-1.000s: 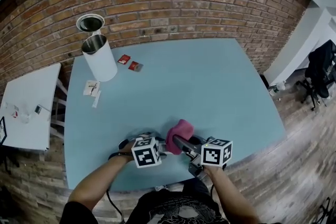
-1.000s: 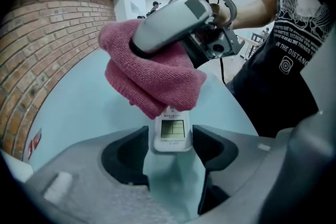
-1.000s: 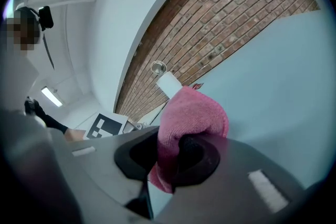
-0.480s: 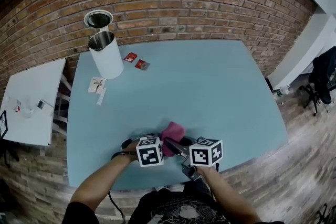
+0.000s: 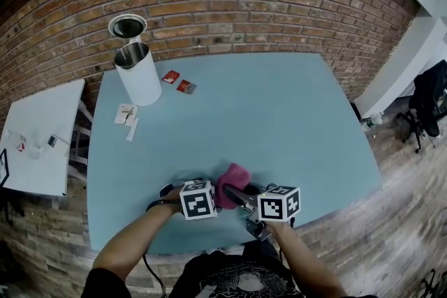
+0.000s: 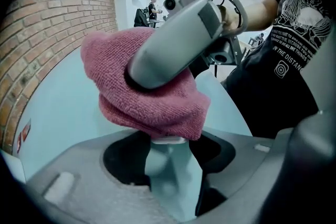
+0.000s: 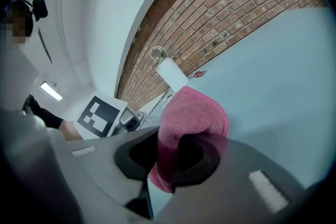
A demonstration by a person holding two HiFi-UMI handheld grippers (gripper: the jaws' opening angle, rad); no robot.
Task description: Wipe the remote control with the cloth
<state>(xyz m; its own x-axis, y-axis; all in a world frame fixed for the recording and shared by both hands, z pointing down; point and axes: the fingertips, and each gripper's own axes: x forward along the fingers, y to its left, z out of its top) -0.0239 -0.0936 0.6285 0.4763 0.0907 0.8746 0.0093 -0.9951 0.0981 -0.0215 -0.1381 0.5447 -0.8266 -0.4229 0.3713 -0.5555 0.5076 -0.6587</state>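
Moved: the right tongs [image 7: 170, 157] and their pink cloth [image 5: 231, 183] have drawn slightly closer to the left tongs [image 6: 169, 152], which have just been closing.
Left tongs: angled steeply down. The pads appear to pinch a pale slab that fills the gap between them.
Remote control [image 6: 170, 176]: my reading of that slab. It is held end-on close to the person, with its white far end just under the cloth. The head view does not show it.
Right tongs: pressed together on a fold of the cloth, which bunches over their tips.
Risk, grip: the hold on the remote looks freshly adjusted, so a firm wiping push could twist it or slide it out of the pads.
Risk, cloth: only a fold is pinched, so dragging hard may pull it free.
Near edge: the work sits just inside the front edge of the tabletop [image 5: 279, 115], and a dropped remote could go over it.
Open room: broad bare tabletop lies ahead and to the right.
Far left: a white canister [image 5: 140, 73], red packets [image 5: 177, 82] and paper slips [image 5: 124, 115] stand well apart from the work.
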